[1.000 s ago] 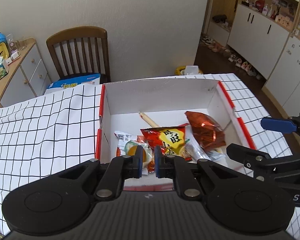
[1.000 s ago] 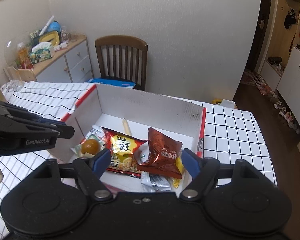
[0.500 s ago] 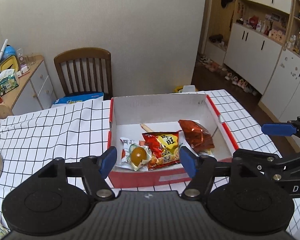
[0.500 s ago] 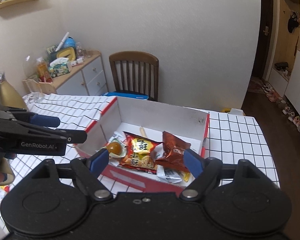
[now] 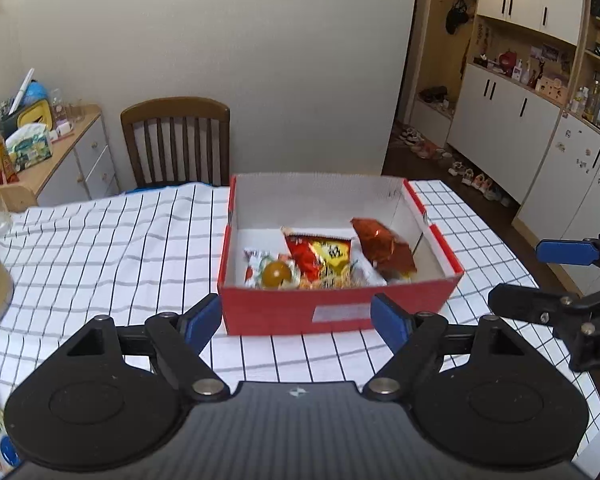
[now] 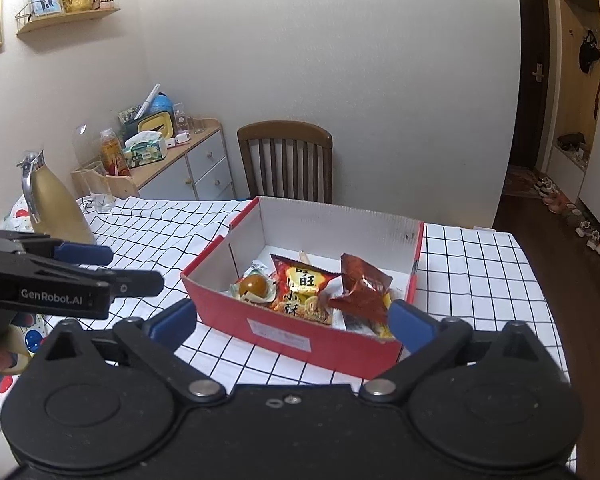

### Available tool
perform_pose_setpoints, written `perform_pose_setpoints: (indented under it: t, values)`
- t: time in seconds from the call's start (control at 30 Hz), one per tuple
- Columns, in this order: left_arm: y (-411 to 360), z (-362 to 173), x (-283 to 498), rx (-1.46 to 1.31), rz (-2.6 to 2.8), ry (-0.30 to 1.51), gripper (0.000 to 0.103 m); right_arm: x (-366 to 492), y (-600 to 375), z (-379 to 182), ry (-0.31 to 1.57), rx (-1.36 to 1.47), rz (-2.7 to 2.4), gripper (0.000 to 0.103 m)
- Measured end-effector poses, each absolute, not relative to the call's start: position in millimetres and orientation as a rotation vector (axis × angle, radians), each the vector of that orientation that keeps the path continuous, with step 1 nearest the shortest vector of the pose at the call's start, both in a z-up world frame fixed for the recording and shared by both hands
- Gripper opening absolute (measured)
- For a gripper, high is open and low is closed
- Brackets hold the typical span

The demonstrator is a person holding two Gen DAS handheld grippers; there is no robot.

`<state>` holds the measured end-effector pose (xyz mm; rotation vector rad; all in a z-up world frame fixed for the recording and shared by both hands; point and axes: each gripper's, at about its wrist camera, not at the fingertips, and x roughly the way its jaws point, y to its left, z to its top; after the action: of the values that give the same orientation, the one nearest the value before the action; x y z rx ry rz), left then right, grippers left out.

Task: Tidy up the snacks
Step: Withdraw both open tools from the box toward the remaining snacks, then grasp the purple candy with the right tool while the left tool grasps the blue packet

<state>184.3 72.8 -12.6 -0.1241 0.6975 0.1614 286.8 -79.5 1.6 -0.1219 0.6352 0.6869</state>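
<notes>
A red cardboard box [image 5: 300, 312] [image 6: 296, 334] with white inner walls sits on the checked tablecloth. Inside lie a red-and-yellow snack bag [image 5: 324, 256] [image 6: 304, 286], a brown foil packet [image 5: 384, 242] [image 6: 362, 288], a clear pack with a brown egg [image 5: 276, 274] [image 6: 254, 285] and a stick-shaped snack [image 6: 303, 257]. My left gripper [image 5: 298, 322] hangs in front of the box, its jaws opening with nothing between them. My right gripper [image 6: 292, 322] is also back from the box, jaws opening wide and empty. Each gripper shows in the other's view, the right gripper's fingers [image 5: 564, 252] and the left gripper's fingers [image 6: 84, 254].
A gold jug [image 6: 56, 208] and a glass [image 6: 98, 190] stand on the table's left side. A wooden chair [image 5: 176, 140] is behind the table. A sideboard [image 6: 180, 168] with clutter is at the left, white cupboards [image 5: 540, 128] at the right.
Both grippers have drawn back from above the box to in front of it. The left gripper's jaws went from shut to wide apart; the right's spread further. The snacks stay in the box.
</notes>
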Motion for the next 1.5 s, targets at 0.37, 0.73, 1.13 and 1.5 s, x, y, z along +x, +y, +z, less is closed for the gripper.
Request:
perform_pose_setpoints:
  t: [0.37,0.73,1.13,1.5]
  values:
    - [72,-46,157,-0.146,0.17,0.703,0.082,272,-99,-33,0.687,-0.08,0.656,0.103]
    - [53,-86,146,-0.034,0.078,0.763,0.082,262,-99,-76,0.756,-0.146,0.662,0.101]
    - [33,-120,158,0.1,-0.165,0.852,0.082,283,-96,-109,0.845,-0.224,0.688,0.09]
    - [6,-140,175,0.429,-0.41,0.903,0.082,313,-76,-137,0.903,-0.431,0.818,0.081]
